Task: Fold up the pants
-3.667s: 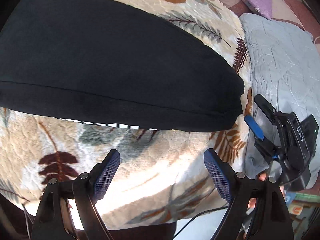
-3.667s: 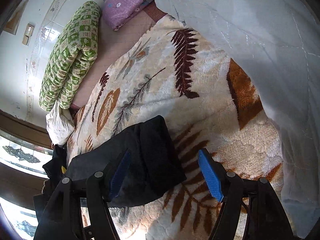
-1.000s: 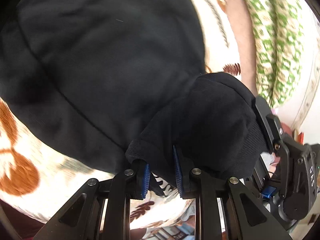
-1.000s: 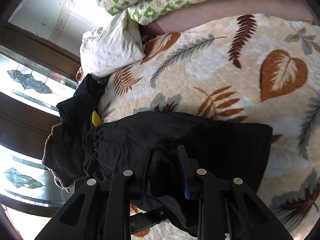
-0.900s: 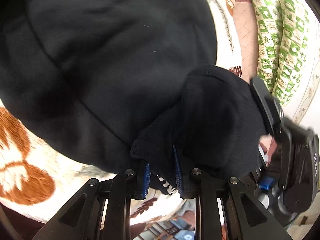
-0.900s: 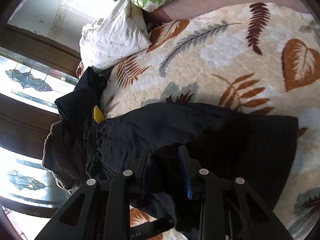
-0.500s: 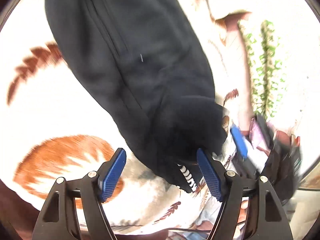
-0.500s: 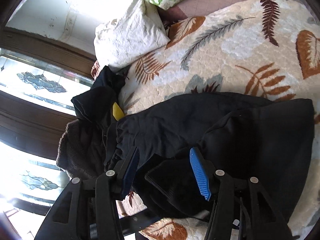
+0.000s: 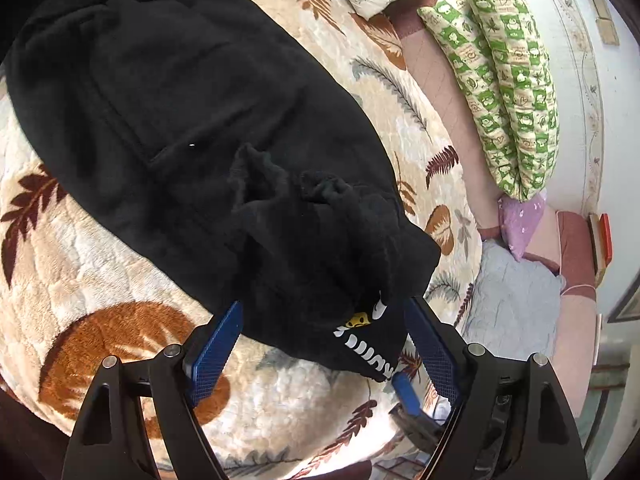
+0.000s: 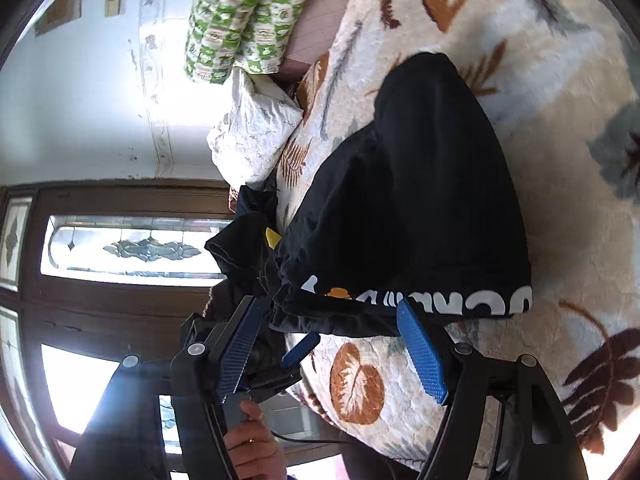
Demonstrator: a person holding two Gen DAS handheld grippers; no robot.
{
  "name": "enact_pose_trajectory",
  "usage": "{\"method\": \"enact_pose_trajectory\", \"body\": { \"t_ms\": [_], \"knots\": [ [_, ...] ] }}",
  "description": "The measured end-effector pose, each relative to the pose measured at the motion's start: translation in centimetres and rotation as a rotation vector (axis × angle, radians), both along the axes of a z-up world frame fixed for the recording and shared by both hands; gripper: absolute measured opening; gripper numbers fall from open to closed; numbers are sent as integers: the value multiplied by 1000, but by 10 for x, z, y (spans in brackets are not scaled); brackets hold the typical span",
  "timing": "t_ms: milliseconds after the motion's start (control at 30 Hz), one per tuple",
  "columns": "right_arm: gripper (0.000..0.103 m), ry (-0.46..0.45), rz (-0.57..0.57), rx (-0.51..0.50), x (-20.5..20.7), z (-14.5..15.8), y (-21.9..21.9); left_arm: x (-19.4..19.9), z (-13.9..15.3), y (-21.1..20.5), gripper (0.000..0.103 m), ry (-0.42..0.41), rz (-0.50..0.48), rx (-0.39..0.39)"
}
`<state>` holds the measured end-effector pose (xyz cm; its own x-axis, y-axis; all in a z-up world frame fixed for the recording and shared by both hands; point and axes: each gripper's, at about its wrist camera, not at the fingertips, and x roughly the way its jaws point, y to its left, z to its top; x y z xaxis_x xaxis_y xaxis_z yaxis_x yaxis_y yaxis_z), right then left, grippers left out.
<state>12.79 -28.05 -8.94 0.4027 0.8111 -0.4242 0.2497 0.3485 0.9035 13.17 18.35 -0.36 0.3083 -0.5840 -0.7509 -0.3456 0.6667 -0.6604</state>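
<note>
Left wrist view: the black pants (image 9: 208,120) lie folded on the leaf-print blanket (image 9: 100,280), white lettering unreadable at the near edge; the left gripper (image 9: 324,344) is opening, empty. Right wrist view: the right gripper (image 10: 328,344) is opening, gripping nothing, above the pants' partly hidden white print.

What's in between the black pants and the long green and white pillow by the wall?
In the left wrist view, between the black fleece pants and the long green-and-white checked pillow lie only the cream leaf-print blanket and a strip of pink quilted sheet.
</note>
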Motion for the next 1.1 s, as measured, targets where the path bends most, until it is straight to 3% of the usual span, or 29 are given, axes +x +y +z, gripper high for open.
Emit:
{"method": "enact_pose_trajectory", "body": {
  "t_ms": [233,300,333,367,600,800,867,933,1000,1100],
  "knots": [
    [83,80,-78,157,-14,-30,2,73,-17,-57,82,81,-44,123],
    [84,98,-89,183,-16,-36,6,91,-24,-74,68,118,-60,151],
    [85,104,-92,189,-16,-39,8,92,-24,-75,43,129,-78,149],
    [85,109,-92,195,-16,-40,10,98,-22,-81,36,134,-91,129],
    [93,159,-134,296,-8,-61,39,115,3,-90,30,87,-62,30],
    [93,153,-384,400,2,-83,37,121,14,-93,30,61,-44,7],
    [87,115,-434,404,7,-83,27,119,17,-88,30,38,-42,39],
    [62,103,-450,395,10,-84,19,114,18,-86,30,19,-41,79],
    [19,93,-443,352,12,-82,6,112,16,-95,30,15,-48,103],
    [15,24,-473,275,8,-71,-26,103,11,-124,30,3,-125,96]
  ]
}}
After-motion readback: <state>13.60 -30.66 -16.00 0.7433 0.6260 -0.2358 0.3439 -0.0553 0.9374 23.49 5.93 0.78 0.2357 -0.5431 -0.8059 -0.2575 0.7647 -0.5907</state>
